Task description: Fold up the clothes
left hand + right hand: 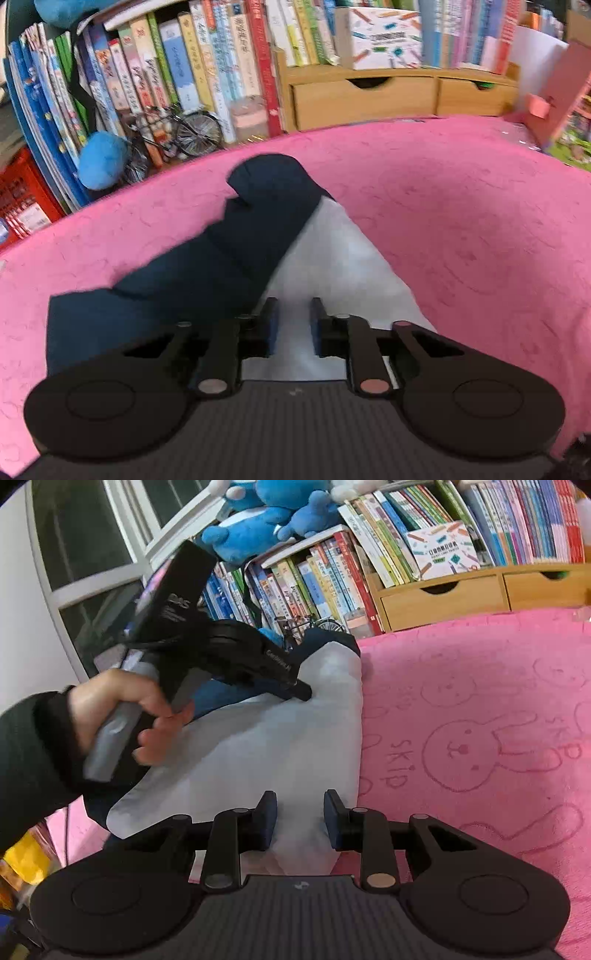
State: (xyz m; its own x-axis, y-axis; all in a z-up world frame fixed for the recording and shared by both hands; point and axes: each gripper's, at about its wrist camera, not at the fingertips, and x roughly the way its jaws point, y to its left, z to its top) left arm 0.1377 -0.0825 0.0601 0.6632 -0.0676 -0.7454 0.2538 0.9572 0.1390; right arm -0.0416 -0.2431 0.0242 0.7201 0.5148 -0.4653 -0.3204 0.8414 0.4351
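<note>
Item: garment (207, 266), navy outside with pale grey lining (332, 266); 1 piece, lying on the pink blanket (461, 221) in front of the bookshelf (221, 74).

Left gripper (293, 325): fingers apart, nothing between them, poised low over the grey lining beside the navy fold.

Right gripper (300, 819): fingers apart, empty, over the near end of the grey panel.

Handling, by judgement: soft, light, limp cloth; it will sag and drag on the plush blanket, and the lining looks smooth enough to slip. Best hold is a thin pinch at an edge or corner, not the bulky navy fold.

View notes: the left wrist view alone shows the navy part running out to the left. The right wrist view alone shows the left hand (122, 709) on its handle, the window (92, 554), blue plush toys (266, 520) and the blanket's rabbit prints.
</note>
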